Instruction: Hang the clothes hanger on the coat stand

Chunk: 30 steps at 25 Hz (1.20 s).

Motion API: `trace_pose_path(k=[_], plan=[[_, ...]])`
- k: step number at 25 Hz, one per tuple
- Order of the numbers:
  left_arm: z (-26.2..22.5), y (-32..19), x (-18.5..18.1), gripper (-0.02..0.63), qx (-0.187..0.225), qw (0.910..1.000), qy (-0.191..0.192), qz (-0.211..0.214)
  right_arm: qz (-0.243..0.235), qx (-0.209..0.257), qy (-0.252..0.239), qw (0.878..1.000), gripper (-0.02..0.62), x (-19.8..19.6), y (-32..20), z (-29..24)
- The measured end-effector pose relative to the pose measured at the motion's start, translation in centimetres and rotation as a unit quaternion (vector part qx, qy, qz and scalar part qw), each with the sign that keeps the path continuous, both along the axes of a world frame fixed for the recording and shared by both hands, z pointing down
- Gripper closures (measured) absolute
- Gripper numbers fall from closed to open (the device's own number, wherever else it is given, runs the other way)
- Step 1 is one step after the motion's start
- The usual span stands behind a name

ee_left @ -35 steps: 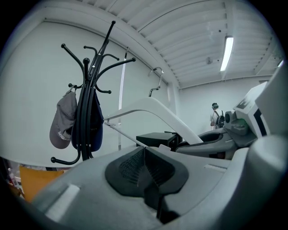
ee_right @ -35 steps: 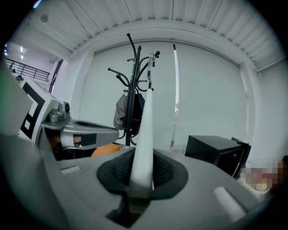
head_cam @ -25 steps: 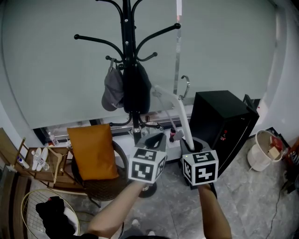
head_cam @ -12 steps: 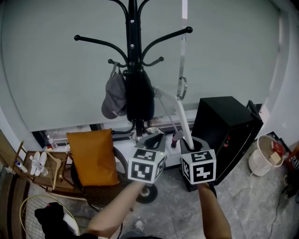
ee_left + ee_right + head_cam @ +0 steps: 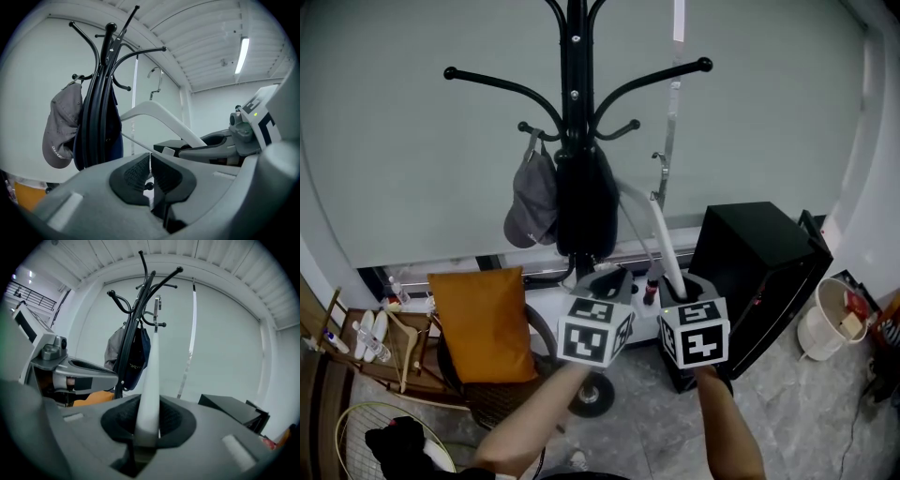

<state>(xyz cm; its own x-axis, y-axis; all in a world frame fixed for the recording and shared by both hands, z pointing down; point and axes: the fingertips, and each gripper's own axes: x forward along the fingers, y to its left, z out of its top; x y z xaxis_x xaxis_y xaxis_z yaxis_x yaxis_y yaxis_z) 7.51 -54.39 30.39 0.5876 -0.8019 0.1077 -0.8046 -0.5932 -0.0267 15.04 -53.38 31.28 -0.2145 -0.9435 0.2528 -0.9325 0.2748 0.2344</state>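
The black coat stand (image 5: 573, 112) rises in the middle of the head view, with a grey cap (image 5: 532, 202) and a dark bag (image 5: 586, 202) on its lower hooks. My right gripper (image 5: 684, 284) is shut on one arm of a white clothes hanger (image 5: 664, 239), which points up with its metal hook (image 5: 661, 178) below the stand's right arm. In the right gripper view the hanger (image 5: 151, 380) runs up between the pads toward the stand (image 5: 140, 310). My left gripper (image 5: 614, 278) sits just left of it, shut with nothing between its jaws (image 5: 150, 166).
A black cabinet (image 5: 759, 272) stands at the right, with a white bin (image 5: 827, 319) beyond it. An orange cushion (image 5: 483, 323) rests on a chair left of the stand's base. A wooden rack (image 5: 380, 337) and a round basket (image 5: 389, 441) are at the lower left.
The head view has tilted up, so the stand sits lower and larger in frame. Both grippers and the hanger have edged toward the stand. The grip has not changed.
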Motion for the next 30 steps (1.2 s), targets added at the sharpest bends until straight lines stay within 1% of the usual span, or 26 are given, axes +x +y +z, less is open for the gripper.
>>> trace_pose_path(k=[11,16,30], plan=[[-0.4,-4.1,-0.6,0.594,0.004,0.9999,0.006,0.014,0.002,0.006,0.022,1.0,0.526,-1.9,-4.1,-0.8],[-0.3,-5.7,-1.5,0.594,0.002,0.9998,0.007,0.017,0.002,0.006,0.023,1.0,0.526,-2.9,-5.7,-0.9],[-0.4,-8.3,-3.5,0.594,0.006,0.9997,0.011,0.02,0.001,0.009,0.039,0.999,0.526,-4.9,-9.5,-1.8]])
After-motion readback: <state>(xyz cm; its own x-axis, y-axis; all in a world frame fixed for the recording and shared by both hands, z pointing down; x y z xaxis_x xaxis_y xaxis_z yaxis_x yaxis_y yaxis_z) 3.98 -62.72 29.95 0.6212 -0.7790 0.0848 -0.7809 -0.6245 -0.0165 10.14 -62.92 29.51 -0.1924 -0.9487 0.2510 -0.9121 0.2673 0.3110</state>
